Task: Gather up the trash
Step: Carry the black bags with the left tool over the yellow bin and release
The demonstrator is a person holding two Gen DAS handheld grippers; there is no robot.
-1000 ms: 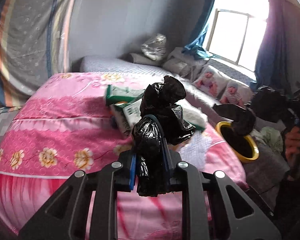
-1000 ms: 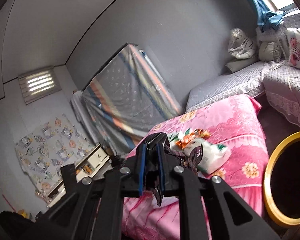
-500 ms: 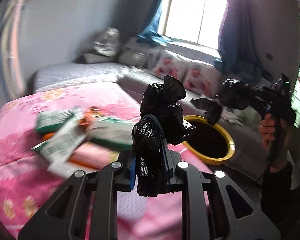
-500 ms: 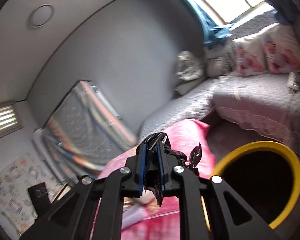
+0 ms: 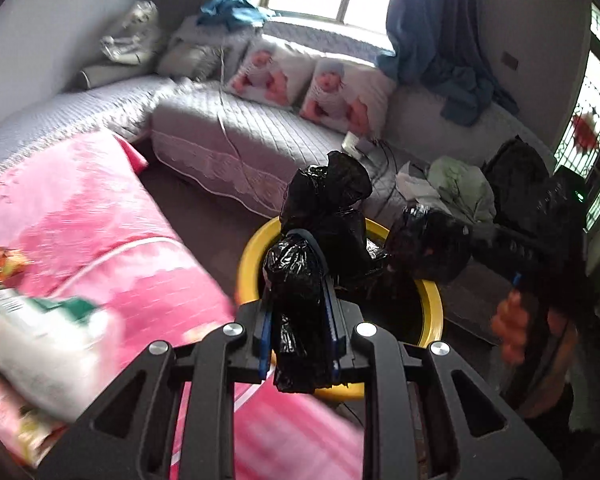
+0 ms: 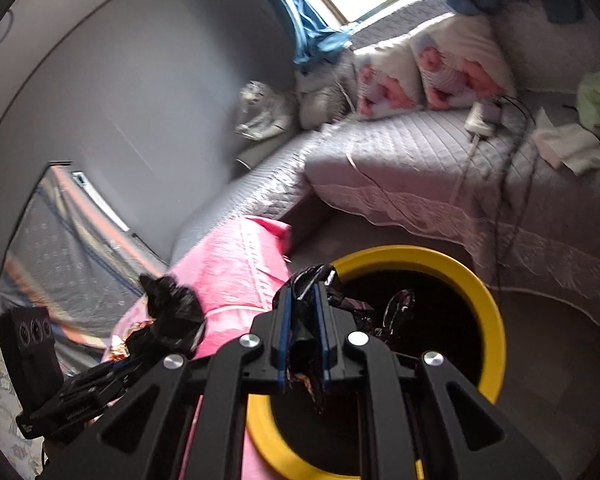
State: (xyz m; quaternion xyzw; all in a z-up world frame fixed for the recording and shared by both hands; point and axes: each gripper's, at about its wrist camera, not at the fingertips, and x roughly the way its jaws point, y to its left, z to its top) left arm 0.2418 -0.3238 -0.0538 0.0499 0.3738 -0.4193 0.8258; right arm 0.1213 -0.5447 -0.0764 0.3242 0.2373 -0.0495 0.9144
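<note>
Pink bedding (image 5: 84,216) lies at nine o'clock of the yellow-rimmed bin (image 6: 488,304); left gripper (image 5: 298,280) and right gripper (image 6: 303,300) each pinch black bag plastic (image 5: 324,208).

The packets (image 5: 40,332) on the pink bedspread (image 5: 100,220) smear into blur, unreadable. The black bag (image 5: 320,248) covers part of the yellow bin's rim (image 5: 252,264). The bin's inside (image 6: 432,320) is too dark to read.

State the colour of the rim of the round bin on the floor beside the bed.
Yellow. The bin's rim shows best in the right wrist view, ringing a dark inside.
</note>
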